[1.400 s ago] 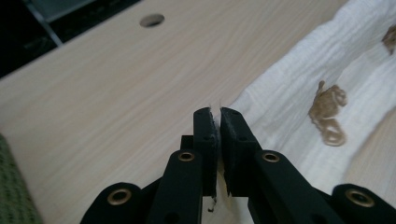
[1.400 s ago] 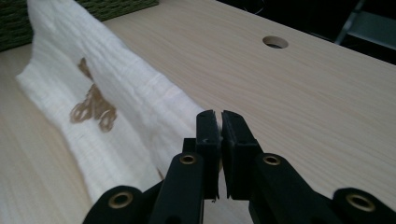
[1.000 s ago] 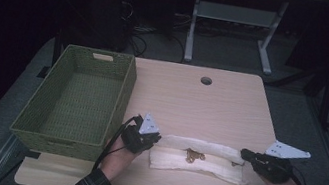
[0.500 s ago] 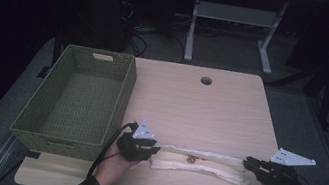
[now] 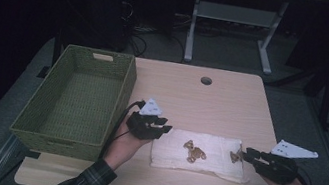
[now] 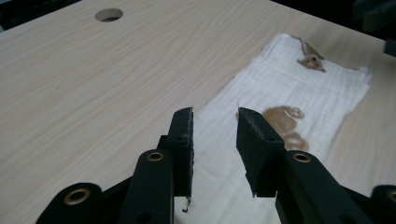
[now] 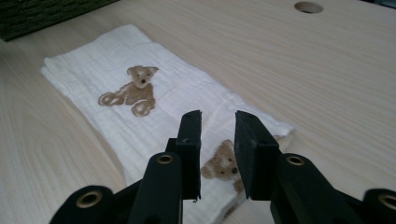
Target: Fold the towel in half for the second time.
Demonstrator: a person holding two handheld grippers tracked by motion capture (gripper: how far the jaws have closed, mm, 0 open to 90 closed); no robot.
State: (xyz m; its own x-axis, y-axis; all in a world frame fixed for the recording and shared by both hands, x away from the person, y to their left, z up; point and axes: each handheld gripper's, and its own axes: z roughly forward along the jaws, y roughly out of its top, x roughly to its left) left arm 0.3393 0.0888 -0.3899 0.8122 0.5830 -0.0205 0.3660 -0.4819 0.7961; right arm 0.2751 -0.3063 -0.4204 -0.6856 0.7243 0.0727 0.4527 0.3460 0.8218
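Cloth [image 5: 200,154], white with bear prints, lies folded flat on the table [image 5: 191,102], just right of the basket [image 5: 78,98], near the front edge. Long axis runs left–right across the table, parallel to that front edge; the short ends point at the two grippers.

Left gripper [image 5: 163,125] sits at the cloth's left end, jaws parted, nothing between them; in the left gripper view the jaws [image 6: 215,140] hang over the cloth's near corner. Right gripper [image 5: 249,155] sits at the right end, jaws likewise parted and empty, over the bear print [image 7: 223,165] there.

Judgement: step in hand is another fold or a lift toward the basket. To do it well, pinch all layers at each end together, at matching heights, keeping the edges aligned.
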